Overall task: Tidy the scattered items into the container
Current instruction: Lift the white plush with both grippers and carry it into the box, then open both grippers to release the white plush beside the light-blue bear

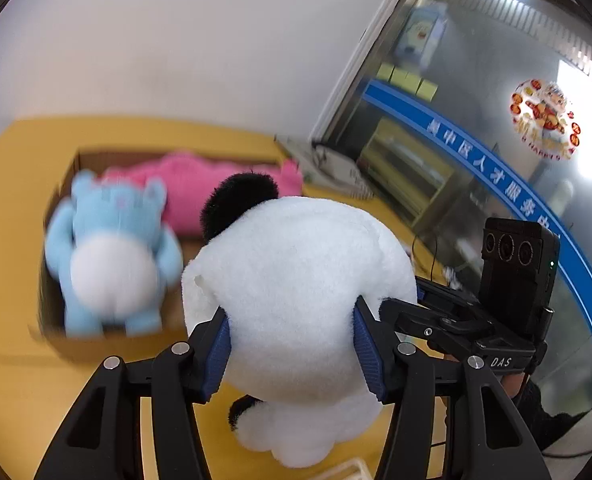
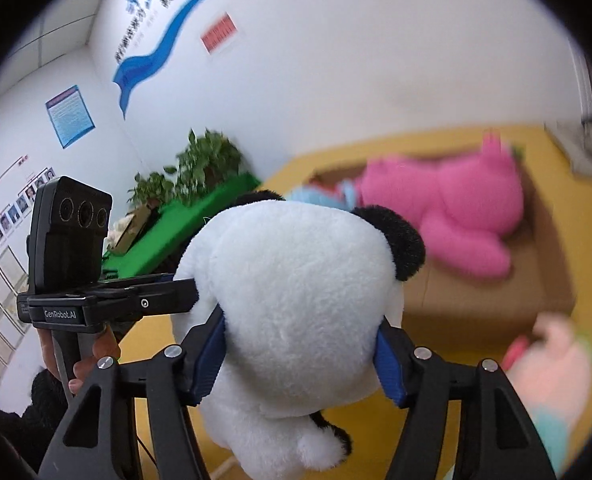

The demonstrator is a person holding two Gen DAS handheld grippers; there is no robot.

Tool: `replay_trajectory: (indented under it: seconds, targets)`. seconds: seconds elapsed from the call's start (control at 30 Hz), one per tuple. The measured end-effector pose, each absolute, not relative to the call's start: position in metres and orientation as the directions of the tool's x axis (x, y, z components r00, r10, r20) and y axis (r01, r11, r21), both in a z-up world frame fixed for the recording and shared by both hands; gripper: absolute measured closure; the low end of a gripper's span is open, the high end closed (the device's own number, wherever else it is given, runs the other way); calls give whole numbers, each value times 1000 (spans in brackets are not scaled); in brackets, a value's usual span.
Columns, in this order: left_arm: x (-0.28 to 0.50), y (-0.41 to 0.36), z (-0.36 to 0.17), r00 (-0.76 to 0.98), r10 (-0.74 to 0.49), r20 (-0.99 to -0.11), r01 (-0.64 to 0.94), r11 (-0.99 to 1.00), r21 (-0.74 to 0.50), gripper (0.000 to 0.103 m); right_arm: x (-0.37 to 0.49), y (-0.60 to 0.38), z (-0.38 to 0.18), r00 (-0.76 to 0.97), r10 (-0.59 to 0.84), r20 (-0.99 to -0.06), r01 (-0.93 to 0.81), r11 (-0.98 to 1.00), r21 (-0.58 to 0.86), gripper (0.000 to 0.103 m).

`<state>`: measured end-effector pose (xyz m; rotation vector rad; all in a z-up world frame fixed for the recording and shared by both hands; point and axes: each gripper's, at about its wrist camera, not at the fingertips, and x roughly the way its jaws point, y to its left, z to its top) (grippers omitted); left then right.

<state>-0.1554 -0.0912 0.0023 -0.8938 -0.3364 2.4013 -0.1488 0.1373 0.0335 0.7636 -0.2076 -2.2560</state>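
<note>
A white panda plush with black ears hangs above the yellow table, held from two sides. My left gripper is shut on it, blue pads pressed into the white fur. My right gripper is shut on the same panda plush, squeezing its head. Beyond it lies an open cardboard box holding a blue bear plush and a pink plush. In the right wrist view the pink plush fills the cardboard box; the blue bear is mostly hidden.
A pale pink and teal plush lies on the table in front of the box, at the right. Papers sit at the table's far corner by a glass wall. A green board and a plant stand to the left.
</note>
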Motion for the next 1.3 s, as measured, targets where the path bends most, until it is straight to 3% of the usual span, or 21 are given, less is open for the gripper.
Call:
replay_trajectory:
  seconds: [0.2, 0.37, 0.47, 0.53, 0.63, 0.77, 0.87, 0.9, 0.97, 1.03, 1.07, 1.3]
  targets:
    - [-252, -87, 14, -637, 562, -528, -387, -825, -410, 43, -228, 134, 73, -629, -645, -434, 597, -758, 262, 39]
    - [-312, -82, -56, -564, 512, -647, -266, -855, -445, 43, -294, 128, 15, -587, -601, -542, 522, -793, 314, 39]
    - [-327, -89, -91, -533, 526, -663, -219, -842, -493, 41, -315, 128, -28, -538, -598, -594, 468, -798, 379, 39]
    - [-328, -84, -102, -518, 492, -699, -228, -868, -442, 40, -319, 125, -42, -521, -590, -616, 467, -802, 373, 39]
    - [-324, -75, -104, -532, 447, -719, -241, -894, -377, 39, -319, 114, -55, -501, -539, -677, 473, -826, 307, 39]
    - [-313, -79, -95, -534, 464, -707, -236, -885, -402, 31, -316, 123, -47, -488, -553, -675, 447, -823, 351, 36]
    - [-290, -87, -82, -568, 436, -698, -217, -897, -384, 33, -301, 127, -36, -495, -546, -675, 450, -826, 338, 34]
    - [-279, -89, -74, -590, 423, -688, -211, -903, -375, 33, -291, 129, -28, -515, -542, -664, 452, -830, 327, 29]
    - [-253, -92, -59, -638, 393, -662, -199, -915, -351, 19, -269, 139, -12, -557, -535, -636, 443, -839, 318, 20]
    - [-229, -91, -46, -688, 341, -641, -173, -935, -311, 3, -250, 149, 0, -591, -530, -608, 423, -845, 326, 20]
    - [-211, -90, -39, -721, 302, -624, -152, -947, -282, 0, -240, 153, 5, -605, -528, -596, 415, -848, 330, 19]
    - [-142, -73, -17, -785, 162, -598, -77, -983, -165, 0, -182, 162, 24, -701, -397, -593, 331, -917, 222, 19]
